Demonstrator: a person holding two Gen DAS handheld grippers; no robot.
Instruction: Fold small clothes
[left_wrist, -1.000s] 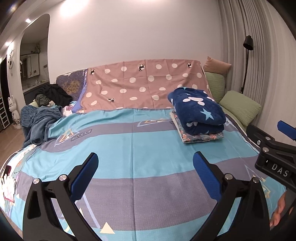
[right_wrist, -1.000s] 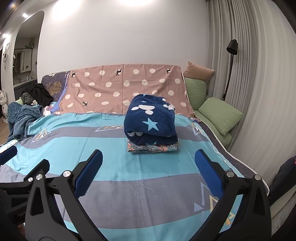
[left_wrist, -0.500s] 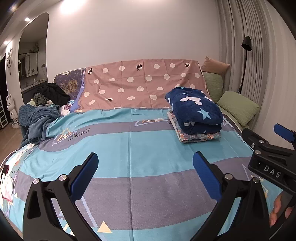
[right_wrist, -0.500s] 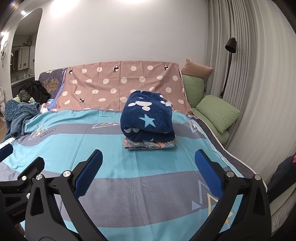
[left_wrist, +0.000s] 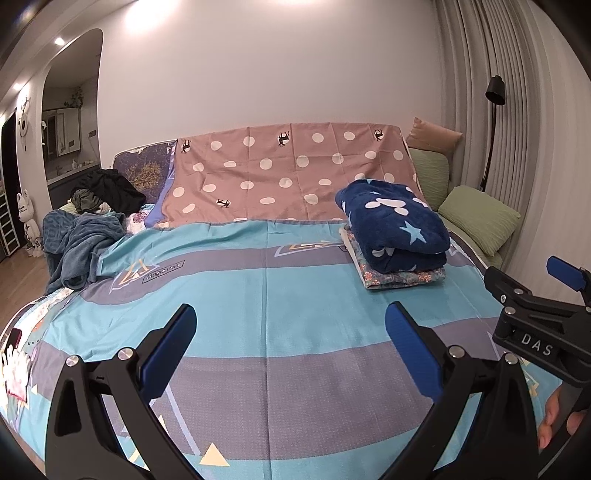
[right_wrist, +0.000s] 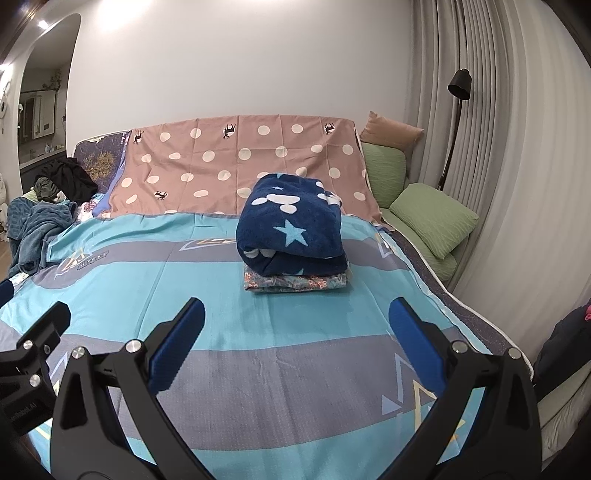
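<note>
A folded navy fleece garment with white spots and stars (left_wrist: 395, 225) (right_wrist: 293, 227) lies on top of a folded floral garment (left_wrist: 402, 277) (right_wrist: 295, 282) at the right middle of the bed. My left gripper (left_wrist: 290, 325) is open and empty, held above the blue and grey bedspread (left_wrist: 258, 295) well short of the stack. My right gripper (right_wrist: 295, 317) is open and empty, just in front of the stack; it also shows at the right edge of the left wrist view (left_wrist: 532, 295). A heap of unfolded blue-grey clothes (left_wrist: 81, 240) (right_wrist: 33, 229) lies at the far left.
A pink dotted cloth (left_wrist: 288, 177) covers the headboard. Dark clothes (left_wrist: 107, 192) are piled behind the heap. Green cushions (right_wrist: 432, 218) and a black floor lamp (right_wrist: 458, 85) stand at the right by the curtain. A doorway opens at the left.
Both grippers have drifted a little, and the bed and the stack now sit slightly lower and nearer in both views. Both stay open and empty. The clothes have not moved.
</note>
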